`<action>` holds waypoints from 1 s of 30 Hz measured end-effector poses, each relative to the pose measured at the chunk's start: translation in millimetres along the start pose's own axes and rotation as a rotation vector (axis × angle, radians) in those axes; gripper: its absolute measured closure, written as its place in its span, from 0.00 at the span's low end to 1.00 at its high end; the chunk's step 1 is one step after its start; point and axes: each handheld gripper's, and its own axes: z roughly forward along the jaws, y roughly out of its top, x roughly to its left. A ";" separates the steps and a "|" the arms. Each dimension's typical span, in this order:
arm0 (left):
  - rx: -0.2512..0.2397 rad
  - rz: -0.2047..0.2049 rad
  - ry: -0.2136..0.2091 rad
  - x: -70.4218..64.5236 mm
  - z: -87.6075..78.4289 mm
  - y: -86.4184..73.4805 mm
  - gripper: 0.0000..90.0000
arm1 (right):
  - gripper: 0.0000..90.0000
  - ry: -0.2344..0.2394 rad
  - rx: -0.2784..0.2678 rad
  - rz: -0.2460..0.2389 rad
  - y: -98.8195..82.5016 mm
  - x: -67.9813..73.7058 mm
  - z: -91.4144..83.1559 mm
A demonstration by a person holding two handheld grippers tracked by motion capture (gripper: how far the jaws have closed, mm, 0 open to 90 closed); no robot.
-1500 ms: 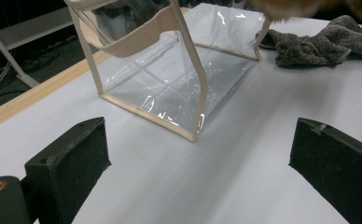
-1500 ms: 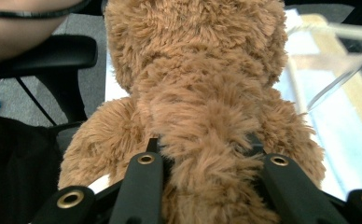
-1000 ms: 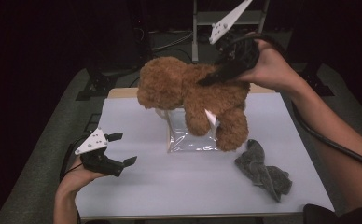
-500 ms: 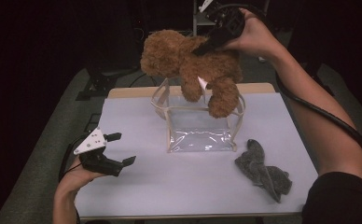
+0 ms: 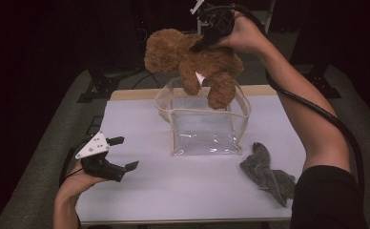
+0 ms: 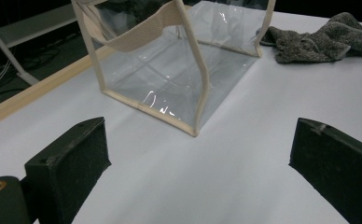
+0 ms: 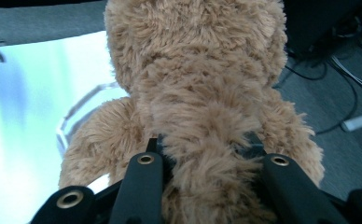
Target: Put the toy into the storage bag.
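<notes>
The right gripper is raised high at the far side of the table, its two black jaws pressed into the fur of a brown, shaggy plush teddy bear and holding it in the air. In the right gripper view the jaws sink into the pile on either side of a thick fold of the bear, and the fur swallows their tips, so the exact contact cannot be made out. The bear hangs above the open top of a clear plastic bag with cream fabric edging, which stands upright on the white table. One of the bear's limbs reaches down to about the level of the bag's rim in the high view; whether it is inside the opening or just in front of it is hard to tell. A small white tag shows among the bear's limbs.

The left gripper rests low near the table's near-left corner, held by a hand, with its jaws spread wide and nothing between them. In the left gripper view the two black pads frame bare tabletop, with the bag beyond, its top cut off by the frame edge. A crumpled dark grey cloth lies on the table to the right of the bag, apart from it.
</notes>
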 end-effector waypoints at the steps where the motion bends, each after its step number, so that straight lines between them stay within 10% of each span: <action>1: -0.003 -0.003 0.002 0.5 -0.7 -0.7 0.04 | 0.77 0.008 0.001 0.000 -0.3 3.1 1.0; 18: 0.017 -0.007 -0.020 -1.7 3.6 -2.4 0.04 | 0.77 0.121 -0.039 -0.056 -20.7 61.2 -5.1; 30: 0.017 -0.008 -0.017 -0.3 2.7 -3.9 0.04 | 0.77 0.088 -0.012 0.068 -47.7 15.1 18.5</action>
